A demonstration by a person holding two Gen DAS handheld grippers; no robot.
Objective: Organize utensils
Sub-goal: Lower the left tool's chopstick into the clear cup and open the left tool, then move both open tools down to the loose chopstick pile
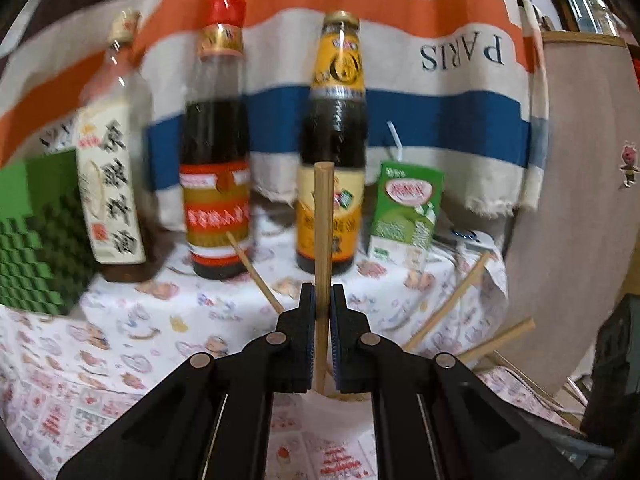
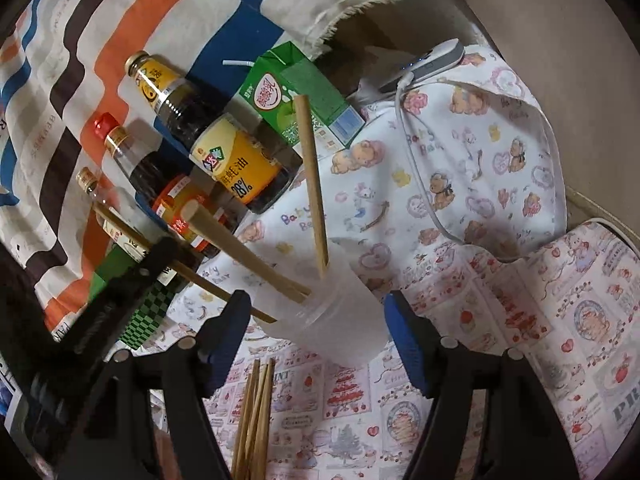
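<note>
My left gripper (image 1: 320,294) is shut on a wooden chopstick (image 1: 323,240) that stands upright between its pads; the gripper also shows in the right wrist view (image 2: 160,256), holding a chopstick (image 2: 208,284) whose tip goes into a translucent plastic cup (image 2: 336,320). Two more chopsticks (image 2: 314,184) lean in that cup. My right gripper (image 2: 316,320) is open, its jaws on either side of the cup. A bundle of loose chopsticks (image 2: 254,416) lies on the patterned tablecloth (image 2: 480,200) below the cup.
Three sauce bottles (image 1: 216,140) and a green drink carton (image 1: 404,212) stand at the back before a striped cloth (image 1: 440,92). A green checkered box (image 1: 36,232) is at the left. A white device with a cable (image 2: 424,64) lies at the far right.
</note>
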